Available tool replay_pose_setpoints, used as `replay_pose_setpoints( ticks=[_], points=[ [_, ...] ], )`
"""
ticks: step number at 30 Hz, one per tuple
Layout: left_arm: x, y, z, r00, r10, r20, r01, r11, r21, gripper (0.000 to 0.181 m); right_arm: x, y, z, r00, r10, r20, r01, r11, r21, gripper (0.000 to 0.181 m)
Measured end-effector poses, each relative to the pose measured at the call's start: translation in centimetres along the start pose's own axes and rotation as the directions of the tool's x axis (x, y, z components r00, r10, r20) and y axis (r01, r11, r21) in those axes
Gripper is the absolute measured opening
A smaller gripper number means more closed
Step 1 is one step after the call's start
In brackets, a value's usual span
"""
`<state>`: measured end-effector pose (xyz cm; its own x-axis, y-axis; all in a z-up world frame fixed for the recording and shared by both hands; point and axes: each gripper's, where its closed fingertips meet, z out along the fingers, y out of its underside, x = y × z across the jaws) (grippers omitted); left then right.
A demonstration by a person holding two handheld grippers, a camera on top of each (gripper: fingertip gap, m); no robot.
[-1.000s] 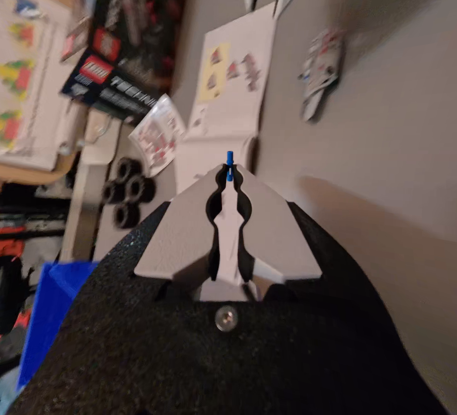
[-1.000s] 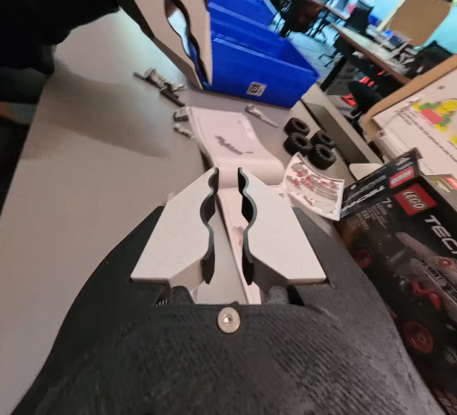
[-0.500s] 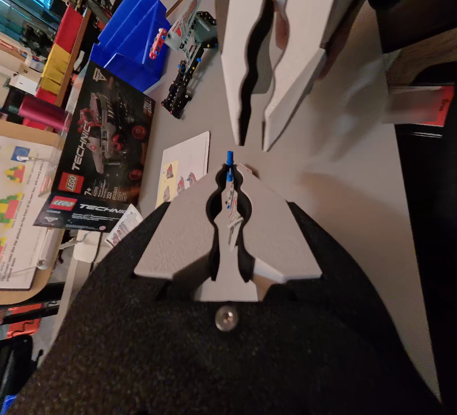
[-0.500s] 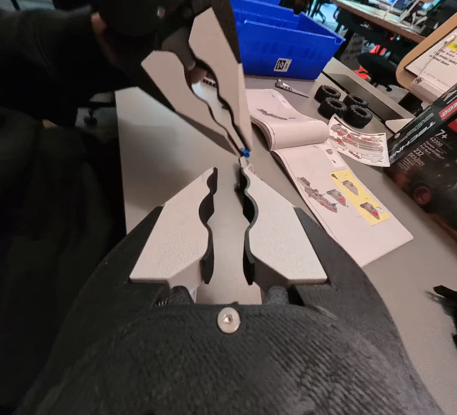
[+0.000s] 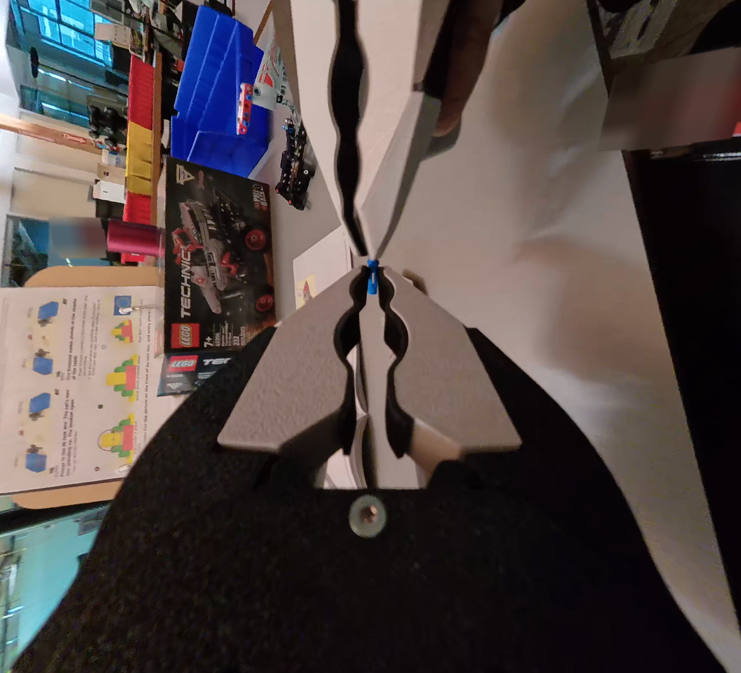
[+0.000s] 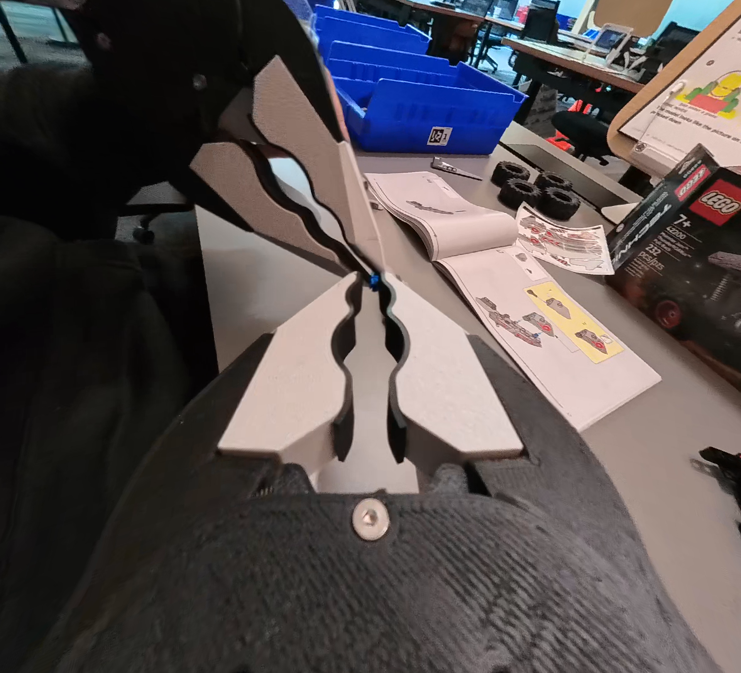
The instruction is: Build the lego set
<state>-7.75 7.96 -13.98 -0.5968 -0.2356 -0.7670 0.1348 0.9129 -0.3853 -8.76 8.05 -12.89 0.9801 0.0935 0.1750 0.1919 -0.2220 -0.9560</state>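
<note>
The small blue plastic Lego pin point(image 5: 372, 280) is held in mid-air above the grey table point(image 6: 657, 449), pinched at the tips of the left claw point(image 5: 373, 281). The right claw point(image 6: 371, 287) is nearly closed around the pin's free end. For a clean handover, the right should grip fully before the left lets go, with both kept in line.

Blue plastic bins point(image 6: 421, 108) sit at the far end of the grey table point(image 6: 280, 281), one bearing a small white tag. Past them the room opens out — long desks point(image 6: 561, 52) with dark office chairs point(image 6: 541, 18) pushed in. A brown board point(image 5: 80, 385) carries a sheet of coloured block pictures, and a dark red cylinder point(image 5: 132, 243) sits near it — beside stacked red and yellow bins point(image 5: 140, 156).
</note>
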Motion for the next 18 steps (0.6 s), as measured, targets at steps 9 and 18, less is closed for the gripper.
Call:
replay_pose_setpoints(
  ticks=[9, 18],
  points=[
    [-0.9, -0.8, -0.8, 0.992, -0.108, 0.062, 0.098, 0.984, 0.149, 0.002, 0.7, -0.9, -0.2, 0.995, 0.097, -0.001, -0.096, 0.987, 0.125, 0.000],
    [-2.1, -1.8, -2.3, 0.925, -0.372, -0.070, 0.366, 0.831, 0.419, 0.001, 1.1, -2.7, -0.9, 0.966, 0.234, 0.114, -0.258, 0.918, 0.302, 0.000]
  ],
)
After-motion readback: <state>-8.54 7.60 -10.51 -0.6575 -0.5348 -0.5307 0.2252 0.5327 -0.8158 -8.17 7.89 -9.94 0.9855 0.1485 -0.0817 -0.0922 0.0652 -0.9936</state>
